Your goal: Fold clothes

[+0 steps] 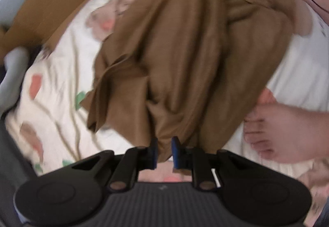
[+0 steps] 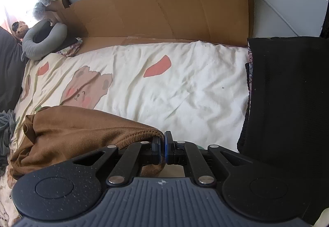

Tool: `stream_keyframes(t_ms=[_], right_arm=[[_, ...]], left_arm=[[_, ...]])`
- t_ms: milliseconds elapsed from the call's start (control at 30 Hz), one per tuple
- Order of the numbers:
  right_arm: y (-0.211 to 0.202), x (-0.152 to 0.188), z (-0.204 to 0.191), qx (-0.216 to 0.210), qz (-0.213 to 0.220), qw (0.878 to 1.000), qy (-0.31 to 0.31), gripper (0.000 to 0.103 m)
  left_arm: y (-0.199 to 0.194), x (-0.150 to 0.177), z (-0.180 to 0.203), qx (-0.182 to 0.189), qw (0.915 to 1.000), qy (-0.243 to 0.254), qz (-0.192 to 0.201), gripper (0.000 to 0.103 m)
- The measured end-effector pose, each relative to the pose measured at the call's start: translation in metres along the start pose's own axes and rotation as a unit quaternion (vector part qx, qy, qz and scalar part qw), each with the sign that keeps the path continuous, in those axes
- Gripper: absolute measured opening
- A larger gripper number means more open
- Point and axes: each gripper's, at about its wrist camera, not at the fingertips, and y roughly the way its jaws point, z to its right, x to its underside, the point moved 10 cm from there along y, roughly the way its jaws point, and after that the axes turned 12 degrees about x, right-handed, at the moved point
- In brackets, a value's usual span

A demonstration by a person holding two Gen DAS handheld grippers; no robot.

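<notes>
Left wrist, brown garment [image 1: 174,52] pinched in claw [image 1: 164,144]

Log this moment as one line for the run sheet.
step: lifting brown garment | left gripper: shut on bunched cloth | right gripper: shut on hem | surface: bear-print sheet | fold: not yet made

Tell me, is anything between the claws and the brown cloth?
No. Both claws already pinch the brown cloth: the left claw has a bunched fold between its pads, and the right claw grips the hemmed edge.
</notes>
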Motion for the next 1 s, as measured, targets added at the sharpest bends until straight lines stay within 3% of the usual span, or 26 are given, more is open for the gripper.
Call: stream_keyframes(t_ms=[400, 633, 833, 1000], right_arm=[[0.002, 0.006, 0.0, -0.002, -0.007, 1.0, 0.0, 0.001], [0.004, 0.008, -0.001, -0.003, -0.01, 1.0, -0.001, 0.001], [0.005, 0.01, -0.001, -0.003, -0.013, 1.0, -0.001, 0.001], [0.007, 0.011, -0.003, -0.003, -0.015, 1.0, -0.004, 0.001]], left_arm=[[0.026, 0.001, 0.002, 0.031, 0.9945, 0.084, -0.054, 0.017], [0.04, 0.007, 0.005, 0.03, 0.9812, 0.172, -0.082, 0.019], [0.047, 0.011, 0.015, 0.061, 0.9708, 0.206, -0.106, 0.017], [0.06, 0.009, 0.016, 0.063, 0.9631, 0.233, -0.118, 0.02]])
